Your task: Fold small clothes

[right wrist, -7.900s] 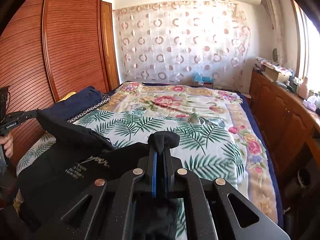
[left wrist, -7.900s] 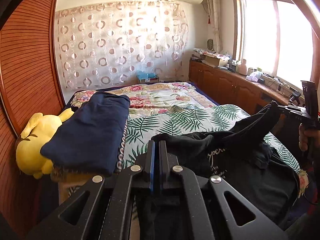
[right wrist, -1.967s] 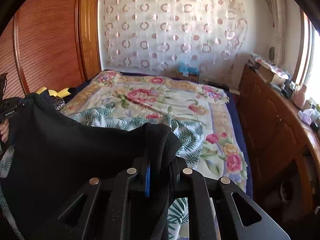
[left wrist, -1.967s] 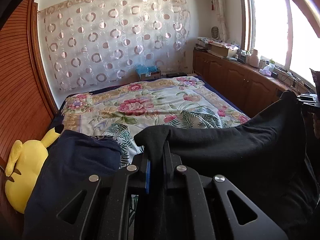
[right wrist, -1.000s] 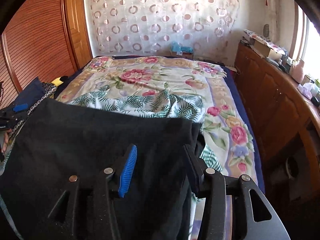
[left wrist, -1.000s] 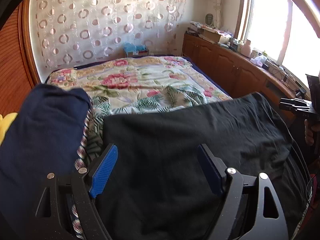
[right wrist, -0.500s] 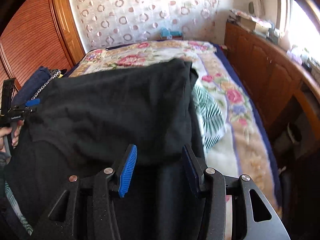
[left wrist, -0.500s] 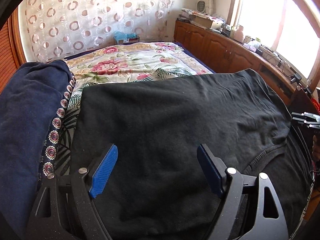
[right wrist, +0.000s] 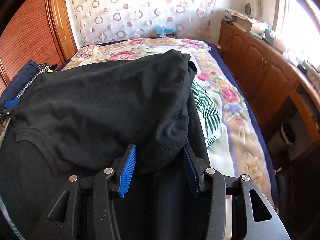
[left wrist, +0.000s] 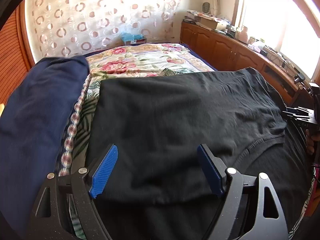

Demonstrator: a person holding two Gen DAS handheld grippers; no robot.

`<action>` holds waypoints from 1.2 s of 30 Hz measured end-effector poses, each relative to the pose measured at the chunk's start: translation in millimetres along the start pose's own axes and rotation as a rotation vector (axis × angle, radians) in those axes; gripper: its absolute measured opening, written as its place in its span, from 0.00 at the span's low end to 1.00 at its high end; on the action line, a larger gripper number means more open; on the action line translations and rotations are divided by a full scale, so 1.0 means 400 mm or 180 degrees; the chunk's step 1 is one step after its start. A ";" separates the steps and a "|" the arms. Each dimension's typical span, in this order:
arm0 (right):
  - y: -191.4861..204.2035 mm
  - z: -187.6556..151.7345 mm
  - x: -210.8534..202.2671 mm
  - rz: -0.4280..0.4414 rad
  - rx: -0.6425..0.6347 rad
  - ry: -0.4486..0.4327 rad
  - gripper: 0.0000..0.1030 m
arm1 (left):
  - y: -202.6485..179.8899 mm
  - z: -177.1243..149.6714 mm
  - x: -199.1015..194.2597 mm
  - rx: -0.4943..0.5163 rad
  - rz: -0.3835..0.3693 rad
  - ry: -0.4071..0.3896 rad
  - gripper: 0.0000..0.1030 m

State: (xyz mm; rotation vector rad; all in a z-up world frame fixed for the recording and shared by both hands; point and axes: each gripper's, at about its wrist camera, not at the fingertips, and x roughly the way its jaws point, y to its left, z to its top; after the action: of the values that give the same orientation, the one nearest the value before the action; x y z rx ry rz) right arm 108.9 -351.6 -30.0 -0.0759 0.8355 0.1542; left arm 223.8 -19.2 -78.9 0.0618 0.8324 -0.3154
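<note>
Black cotton is filling most of what I am seeing — the black shirt (left wrist: 180, 116) is lying folded over on the flowered bedspread (left wrist: 144, 60), its upper layer doubled back across the lower one, with a ribbed hem curving along the fold on my right-hand side. I am holding my left gripper (left wrist: 158, 168) over the near edge of it, blue pads standing wide apart with nothing pinched between them. My right gripper (right wrist: 159, 164) is hanging over the shirt's other side, jaws partly apart; a bulge of the cloth is sitting between the pads (right wrist: 128, 172), though I cannot tell whether they are pressing on it. A navy garment (left wrist: 40, 108) is lying just beside the shirt on my left, a patterned trim running between the two — wooden cabinets (right wrist: 266, 74) are lining the wall beyond the bed
</note>
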 end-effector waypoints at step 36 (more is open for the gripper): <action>-0.007 -0.015 0.011 0.0021 -0.0017 -0.0049 0.48 | 0.046 -0.082 -0.015 -0.0525 0.0363 0.0123 0.49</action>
State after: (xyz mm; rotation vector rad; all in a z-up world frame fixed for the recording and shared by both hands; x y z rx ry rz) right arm 107.7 -354.7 -37.2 -0.0770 0.8202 0.1629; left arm 201.9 5.5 -97.7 -0.0387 0.8870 -0.1380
